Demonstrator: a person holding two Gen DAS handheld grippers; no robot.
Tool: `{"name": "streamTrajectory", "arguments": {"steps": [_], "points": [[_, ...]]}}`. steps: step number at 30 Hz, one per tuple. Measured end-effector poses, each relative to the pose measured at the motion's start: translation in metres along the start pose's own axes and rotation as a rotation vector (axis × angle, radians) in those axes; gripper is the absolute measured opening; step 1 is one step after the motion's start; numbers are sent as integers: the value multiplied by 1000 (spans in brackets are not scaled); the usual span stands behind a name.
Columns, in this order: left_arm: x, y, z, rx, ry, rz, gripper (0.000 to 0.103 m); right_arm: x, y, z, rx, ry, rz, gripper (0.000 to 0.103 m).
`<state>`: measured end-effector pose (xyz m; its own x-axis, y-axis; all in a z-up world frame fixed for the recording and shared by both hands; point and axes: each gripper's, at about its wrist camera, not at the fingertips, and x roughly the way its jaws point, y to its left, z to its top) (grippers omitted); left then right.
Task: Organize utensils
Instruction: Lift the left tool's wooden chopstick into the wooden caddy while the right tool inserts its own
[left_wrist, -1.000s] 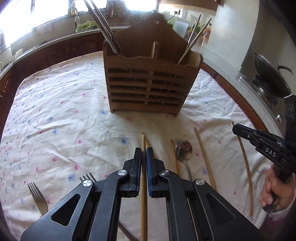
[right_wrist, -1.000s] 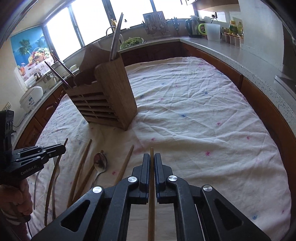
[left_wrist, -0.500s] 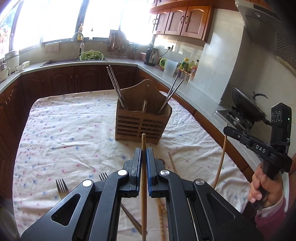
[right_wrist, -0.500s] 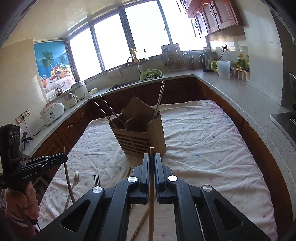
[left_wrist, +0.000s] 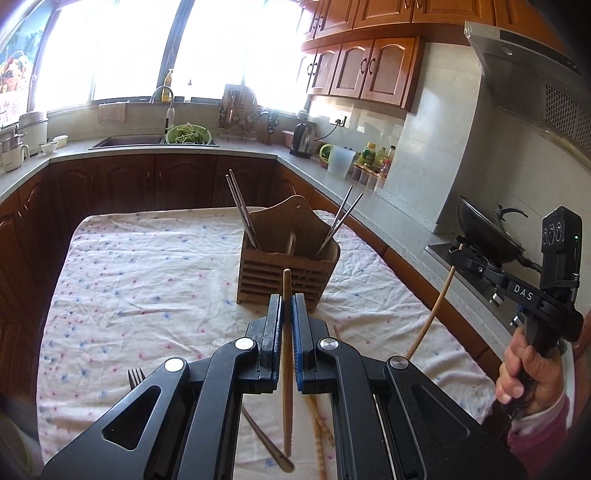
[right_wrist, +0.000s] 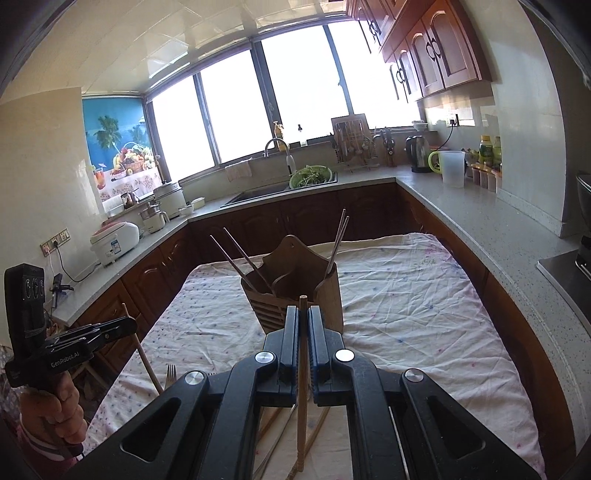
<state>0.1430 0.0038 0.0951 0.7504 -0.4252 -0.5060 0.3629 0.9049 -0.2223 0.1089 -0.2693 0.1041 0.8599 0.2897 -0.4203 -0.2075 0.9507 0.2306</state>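
A wooden utensil holder (left_wrist: 288, 266) stands on the cloth-covered table (left_wrist: 147, 266); it also shows in the right wrist view (right_wrist: 295, 288), with metal chopsticks (left_wrist: 240, 206) in its left and right compartments. My left gripper (left_wrist: 286, 306) is shut on a wooden chopstick (left_wrist: 287, 369), held above the table in front of the holder. My right gripper (right_wrist: 303, 317) is shut on another wooden chopstick (right_wrist: 302, 406), also raised in front of the holder. Each gripper appears in the other's view, the right one (left_wrist: 458, 254) and the left one (right_wrist: 125, 325).
A fork (left_wrist: 136, 376) lies on the cloth at the left, also in the right wrist view (right_wrist: 170, 373). Several wooden chopsticks (left_wrist: 317, 424) lie under my grippers. A counter with sink, kettle and bottles runs around the table. A wok (left_wrist: 487, 229) sits on the stove at the right.
Both grippers have risen from the table, each lifting a wooden chopstick, and the views have tilted up from the cloth toward the holder and kitchen.
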Motion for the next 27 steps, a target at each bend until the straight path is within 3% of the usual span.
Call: {"name": "streamTrajectory", "arguments": {"steps": [14,27], "points": [[-1,9,27,-30,-81,8,4,9,1,21,12,-59,17,5],[-1,19,90,-36,-231,25,4,27,-1,72,43,-159,34,5]]}}
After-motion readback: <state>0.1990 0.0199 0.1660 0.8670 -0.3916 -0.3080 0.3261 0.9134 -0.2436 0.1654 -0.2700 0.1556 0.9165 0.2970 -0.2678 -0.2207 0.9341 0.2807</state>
